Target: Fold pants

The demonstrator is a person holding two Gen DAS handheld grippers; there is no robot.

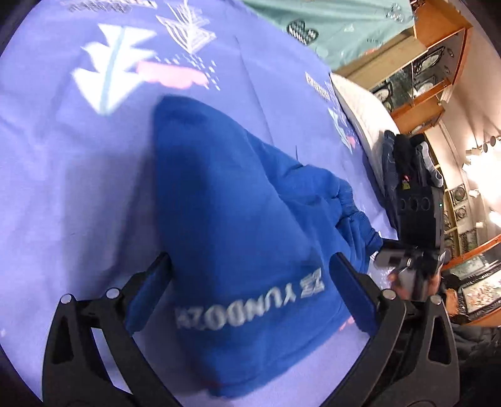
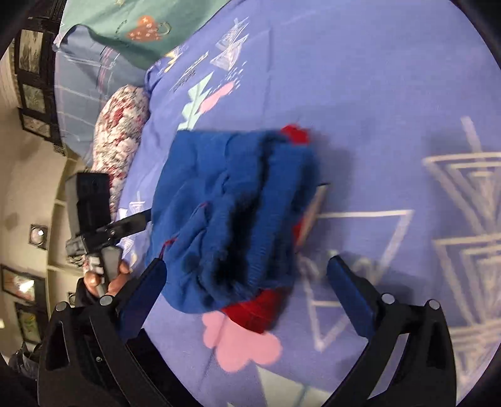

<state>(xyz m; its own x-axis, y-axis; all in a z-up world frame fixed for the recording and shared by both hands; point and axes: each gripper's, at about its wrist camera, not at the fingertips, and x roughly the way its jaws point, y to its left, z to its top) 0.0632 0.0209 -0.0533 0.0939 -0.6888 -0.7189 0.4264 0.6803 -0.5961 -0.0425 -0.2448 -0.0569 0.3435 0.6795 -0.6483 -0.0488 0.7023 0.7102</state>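
The blue pants (image 1: 238, 225) lie bunched in a folded heap on the purple bedsheet (image 1: 78, 175); white lettering shows on the near part. In the right wrist view the pants (image 2: 231, 200) show a red lining at the top and bottom edges. My left gripper (image 1: 250, 281) is open, its jaws either side of the near end of the pants, not closed on them. My right gripper (image 2: 247, 281) is open, with the heap's near edge between its jaws. The right gripper also shows in the left wrist view (image 1: 413, 219), and the left gripper in the right wrist view (image 2: 103, 225).
A green pillow (image 2: 125, 28) and a floral pillow (image 2: 122, 134) lie at the head of the bed. The bed's edge (image 1: 360, 112) runs along the right. Wooden shelves (image 1: 432, 78) with plates stand beyond it.
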